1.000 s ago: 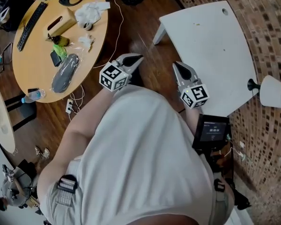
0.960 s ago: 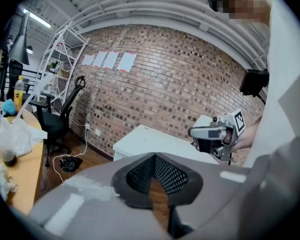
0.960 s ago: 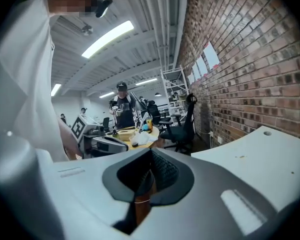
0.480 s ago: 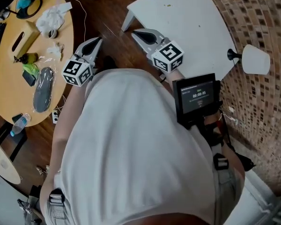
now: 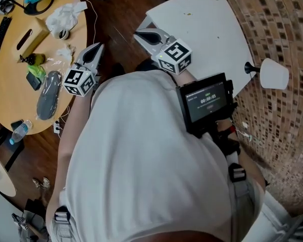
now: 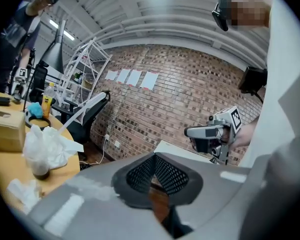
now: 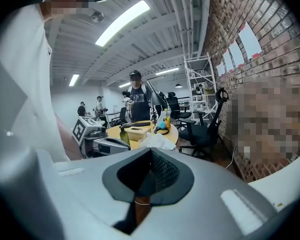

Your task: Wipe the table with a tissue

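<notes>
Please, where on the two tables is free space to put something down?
The white angular table is almost bare, only specks. The round wooden table is crowded along its right edge: crumpled white tissues, a cardboard tissue box, a grey pouch. Left of the pouch is mostly bare wood.

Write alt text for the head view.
Seen from above, a person in a white shirt holds two shut, empty grippers: the left gripper near a wooden table with tissues, the right gripper by a white table along a brick wall.
</notes>
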Demonstrator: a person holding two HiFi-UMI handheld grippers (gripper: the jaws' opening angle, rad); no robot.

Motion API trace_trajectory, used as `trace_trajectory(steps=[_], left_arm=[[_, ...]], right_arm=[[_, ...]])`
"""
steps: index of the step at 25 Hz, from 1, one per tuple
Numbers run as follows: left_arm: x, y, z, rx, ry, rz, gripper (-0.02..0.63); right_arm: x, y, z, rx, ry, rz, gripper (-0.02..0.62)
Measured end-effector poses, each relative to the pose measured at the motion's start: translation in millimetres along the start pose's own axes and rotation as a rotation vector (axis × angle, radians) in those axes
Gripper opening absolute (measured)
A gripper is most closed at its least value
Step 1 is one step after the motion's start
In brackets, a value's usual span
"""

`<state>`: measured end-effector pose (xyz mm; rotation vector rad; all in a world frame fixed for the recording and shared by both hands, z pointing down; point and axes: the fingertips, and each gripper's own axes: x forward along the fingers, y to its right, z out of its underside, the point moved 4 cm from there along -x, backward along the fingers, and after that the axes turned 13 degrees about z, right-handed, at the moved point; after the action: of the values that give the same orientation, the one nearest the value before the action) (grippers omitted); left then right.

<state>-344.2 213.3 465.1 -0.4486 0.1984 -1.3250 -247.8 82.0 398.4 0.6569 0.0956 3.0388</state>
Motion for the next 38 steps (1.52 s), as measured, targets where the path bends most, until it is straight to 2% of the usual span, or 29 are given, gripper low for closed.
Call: trace_trajectory(steps=[6,10,12,16,21,24,28,30,33,38], left_arm=[[-20.2,-2.2,5.4,-0.027,0.007,-0.104,0.005],[-15.5,-8.0,14.5,-0.059,0.006,-0.132,0.005],[-24.5,-12.2,20.2,-0.070,0.002,-0.174,0.005],[-38.2,-17.8,32.0,-0.065,-0.045,-0.249,0.005],[-65.6,-41.4,48.0,-0.053,-0.142,-0.427,0.013],[-86.9,-65.6,51.9,-0.032,-0.217,-0.525,0.045],[-103.4,-104.0,56.5,-0.027,-0.350,-0.612,0.106],[-107.3,-120.6,61.6,-0.025,-0.429,-0.626,0.154],[-108.2,-136.2,65.2,0.000,-0.539,-0.615,0.190],[-106.5,-150.9,74.6,0.050,-0.688,-0.544,0.216]], right_arm=[[24.8,-10.2,-4.3,0.000,-0.010,-0.116,0.008],[35.0,-5.2,-1.4,-0.025,-0.035,-0.146,0.008],[46.1,-10.3,0.9,-0.037,-0.038,-0.185,0.008],[63.6,-16.7,1.8,-0.050,-0.056,-0.257,0.008],[79.8,-22.2,-2.3,-0.068,-0.070,-0.327,0.008],[87.3,-18.4,-2.9,-0.065,-0.079,-0.346,0.008],[91.3,-3.9,-1.0,-0.044,-0.096,-0.337,0.008],[94.4,2.9,-0.6,-0.026,-0.101,-0.331,0.008],[98.1,12.2,-0.2,-0.003,-0.106,-0.323,0.008],[98.9,21.2,6.5,0.027,-0.125,-0.307,0.008]])
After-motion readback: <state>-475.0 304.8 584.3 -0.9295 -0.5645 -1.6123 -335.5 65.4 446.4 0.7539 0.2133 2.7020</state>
